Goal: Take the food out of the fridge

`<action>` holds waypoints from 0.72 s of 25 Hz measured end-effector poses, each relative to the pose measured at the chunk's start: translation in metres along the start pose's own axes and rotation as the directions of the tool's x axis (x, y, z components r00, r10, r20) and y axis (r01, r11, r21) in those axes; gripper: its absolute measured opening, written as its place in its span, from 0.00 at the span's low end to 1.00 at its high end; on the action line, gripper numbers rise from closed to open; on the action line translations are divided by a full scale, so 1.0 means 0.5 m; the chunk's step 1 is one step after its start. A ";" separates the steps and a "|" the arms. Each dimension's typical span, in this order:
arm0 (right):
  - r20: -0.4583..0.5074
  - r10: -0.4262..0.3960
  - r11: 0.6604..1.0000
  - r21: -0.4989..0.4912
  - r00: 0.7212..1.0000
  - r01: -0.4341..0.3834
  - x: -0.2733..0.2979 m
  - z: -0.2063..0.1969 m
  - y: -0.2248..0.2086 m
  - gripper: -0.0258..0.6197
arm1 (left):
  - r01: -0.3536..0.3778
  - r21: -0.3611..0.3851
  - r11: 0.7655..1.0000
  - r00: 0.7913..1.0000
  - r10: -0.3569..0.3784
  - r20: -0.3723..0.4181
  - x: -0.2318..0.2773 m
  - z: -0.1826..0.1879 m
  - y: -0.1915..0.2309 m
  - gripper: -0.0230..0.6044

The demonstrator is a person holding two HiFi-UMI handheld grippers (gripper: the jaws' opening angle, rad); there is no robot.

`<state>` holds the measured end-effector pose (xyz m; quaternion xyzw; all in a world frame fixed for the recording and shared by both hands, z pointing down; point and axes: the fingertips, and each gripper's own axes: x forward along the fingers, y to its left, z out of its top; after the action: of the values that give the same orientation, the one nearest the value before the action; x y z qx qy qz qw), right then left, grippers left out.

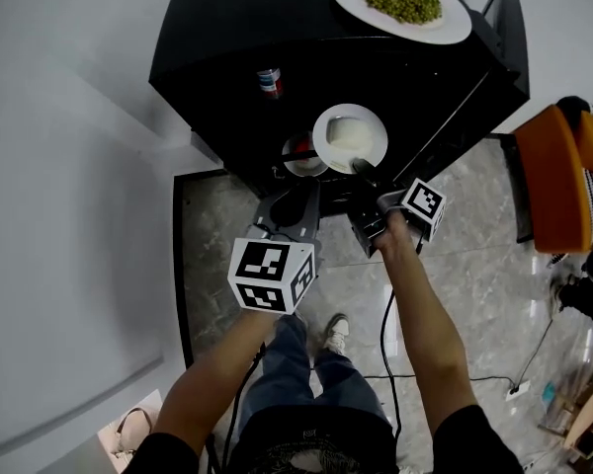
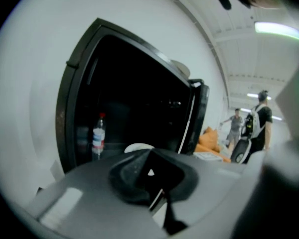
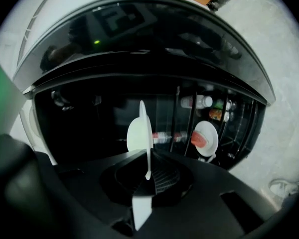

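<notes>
Before an open black fridge (image 1: 227,38) stands a person with a gripper in each hand. The right gripper (image 1: 368,173) is clamped on the rim of a white plate (image 1: 349,138) of pale food, held at the fridge's opening. The left gripper (image 1: 295,208), just beside it, has its jaws closed together on nothing; its cube (image 1: 270,275) bears black-and-white square markers. Inside are a plate of red food (image 1: 301,156) and a bottle (image 1: 269,82) whose red, white and blue label is too small to read. On top rests a plate of green food (image 1: 400,0).
</notes>
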<state>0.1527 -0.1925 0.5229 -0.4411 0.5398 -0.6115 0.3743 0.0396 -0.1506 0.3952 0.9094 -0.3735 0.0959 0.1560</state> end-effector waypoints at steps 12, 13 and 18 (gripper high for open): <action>-0.208 0.004 0.999 -0.043 0.978 -0.013 -0.150 -0.150 0.199 0.06 | -0.126 0.014 0.992 0.989 0.124 0.082 -0.142 0.089 -0.038 0.04; -0.229 0.006 0.999 -0.049 0.973 -0.018 -0.162 -0.161 0.218 0.06 | -0.140 0.008 0.990 0.986 0.139 0.090 -0.158 0.094 -0.041 0.04; -0.335 0.018 0.994 -0.092 0.942 -0.052 -0.201 -0.210 0.322 0.06 | -0.205 -0.015 0.979 0.971 0.206 0.119 -0.233 0.123 -0.043 0.04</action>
<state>0.0841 -0.0861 0.3469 -0.3396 0.6330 -0.6429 0.2658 -0.0235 -0.0824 0.2994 0.8698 -0.4744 0.0560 0.1238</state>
